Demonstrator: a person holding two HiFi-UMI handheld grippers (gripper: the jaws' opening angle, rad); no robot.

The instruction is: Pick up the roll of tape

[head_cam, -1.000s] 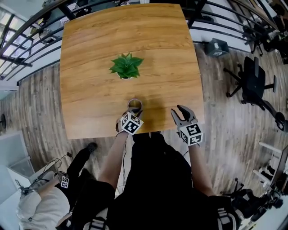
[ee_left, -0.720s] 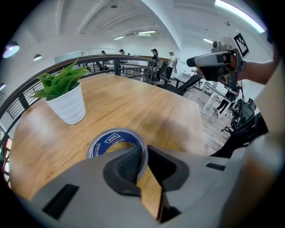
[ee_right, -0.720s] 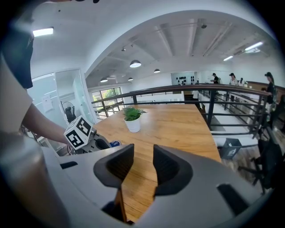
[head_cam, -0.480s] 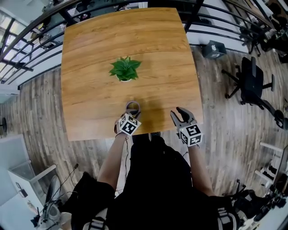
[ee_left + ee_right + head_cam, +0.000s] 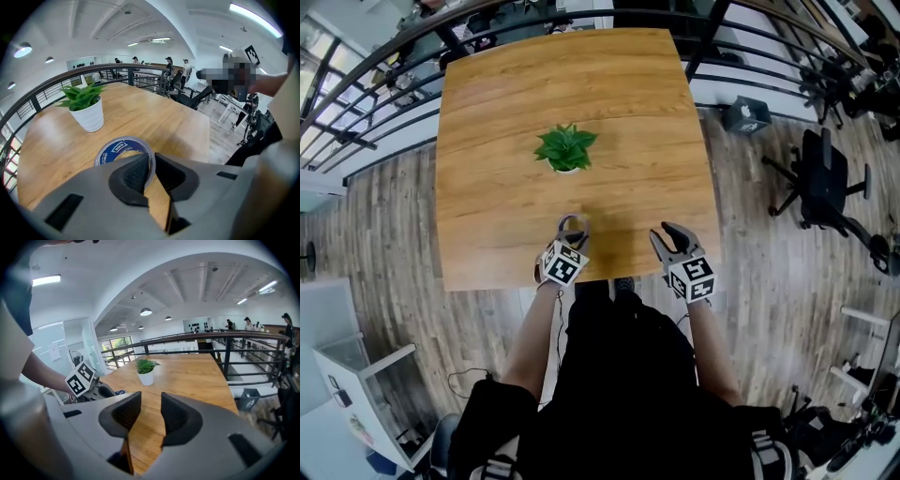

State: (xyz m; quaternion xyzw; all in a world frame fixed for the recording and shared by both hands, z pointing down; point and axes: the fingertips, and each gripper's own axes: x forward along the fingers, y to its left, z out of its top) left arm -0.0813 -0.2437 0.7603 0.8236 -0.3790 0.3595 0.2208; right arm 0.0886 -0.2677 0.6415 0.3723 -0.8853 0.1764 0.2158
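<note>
The roll of tape (image 5: 123,149), clear with a blue-printed core, is at the near edge of the wooden table (image 5: 506,103). My left gripper (image 5: 152,164) is shut on it. One pad sits inside the ring and the other outside, pinching its near wall. These jaws have just been closing with that wall between them. In the head view the roll (image 5: 573,224) shows just beyond the left gripper (image 5: 571,234). My right gripper (image 5: 666,234) hovers over the table's near right part. Its jaws (image 5: 151,401) are open and hold nothing.
A small green plant in a white pot (image 5: 566,148) stands mid-table beyond the tape. A metal railing (image 5: 750,52) runs round the table's far side. A black office chair (image 5: 825,183) is on the floor to the right.
The left gripper has tightened on the tape's wall and drawn slightly up and toward me with it. The right gripper has barely moved. A crouching person at bottom left has gone from view.
</note>
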